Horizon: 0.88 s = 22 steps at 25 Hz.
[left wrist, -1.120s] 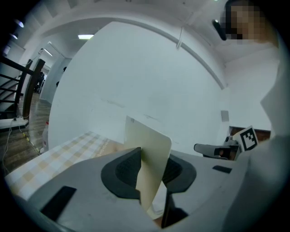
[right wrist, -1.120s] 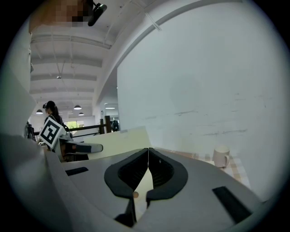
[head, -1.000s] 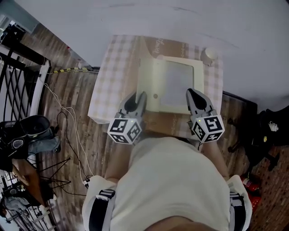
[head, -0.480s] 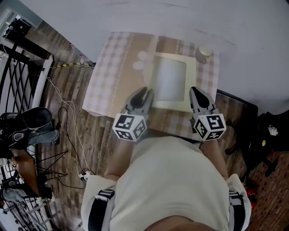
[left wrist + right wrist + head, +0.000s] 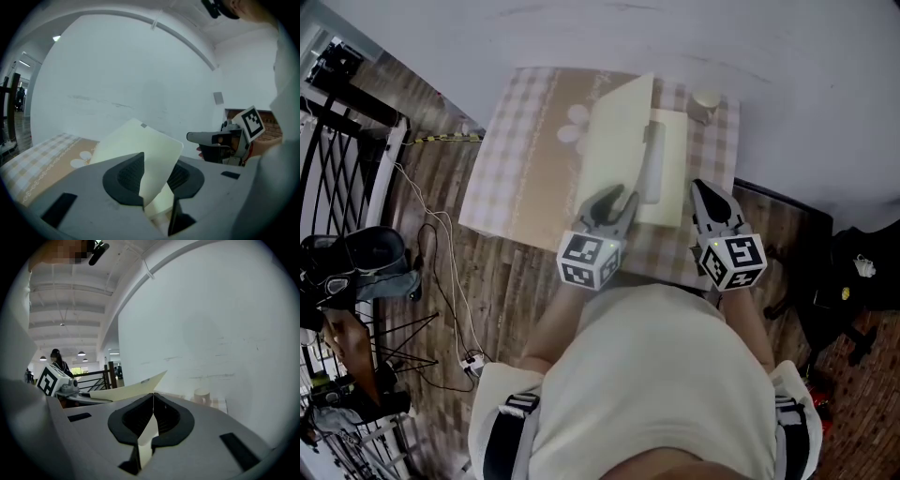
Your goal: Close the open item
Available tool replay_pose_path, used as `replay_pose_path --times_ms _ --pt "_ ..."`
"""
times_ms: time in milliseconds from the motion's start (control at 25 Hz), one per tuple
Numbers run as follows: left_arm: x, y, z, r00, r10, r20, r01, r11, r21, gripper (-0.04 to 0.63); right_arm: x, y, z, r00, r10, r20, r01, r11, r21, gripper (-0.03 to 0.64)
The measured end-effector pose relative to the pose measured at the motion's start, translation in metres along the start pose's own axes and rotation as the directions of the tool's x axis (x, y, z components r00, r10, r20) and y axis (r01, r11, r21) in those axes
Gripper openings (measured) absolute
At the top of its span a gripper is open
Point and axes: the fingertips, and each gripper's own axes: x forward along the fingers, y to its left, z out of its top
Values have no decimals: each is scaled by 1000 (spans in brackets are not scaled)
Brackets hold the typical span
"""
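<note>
A flat cream folder lies on the small checked table (image 5: pixel 516 159). Its cover (image 5: pixel 619 131) stands tilted up over the base (image 5: pixel 673 169), leaning to the right. My left gripper (image 5: pixel 616 200) is at the cover's near edge. In the left gripper view the cover (image 5: pixel 140 140) runs between the jaws of my left gripper (image 5: pixel 157 176), which have just been opening and stand apart around it. My right gripper (image 5: pixel 705 190) hovers just right of the base, its jaws meeting at the tips (image 5: pixel 153 395). The raised cover (image 5: pixel 136 389) shows to its left.
A small pale cup (image 5: pixel 707 98) stands at the table's far right corner, against the white wall. Cables (image 5: pixel 441 244) trail over the wooden floor on the left beside a black railing (image 5: pixel 337 169). Dark chair parts (image 5: pixel 825 281) sit to the right.
The cover has risen from lying open on the left and swung rightwards over the base. My left gripper followed it to the right. The right gripper shifted slightly.
</note>
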Motion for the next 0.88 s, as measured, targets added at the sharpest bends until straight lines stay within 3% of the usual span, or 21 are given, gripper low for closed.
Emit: replay_pose_path --times_ms 400,880 --pt "35 -31 -40 993 24 -116 -17 998 61 101 1 -32 -4 999 32 -22 -33 999 -35 1" --pt "61 -46 -79 965 80 -250 -40 986 160 103 62 -63 -27 990 85 -113 -92 994 -58 2"
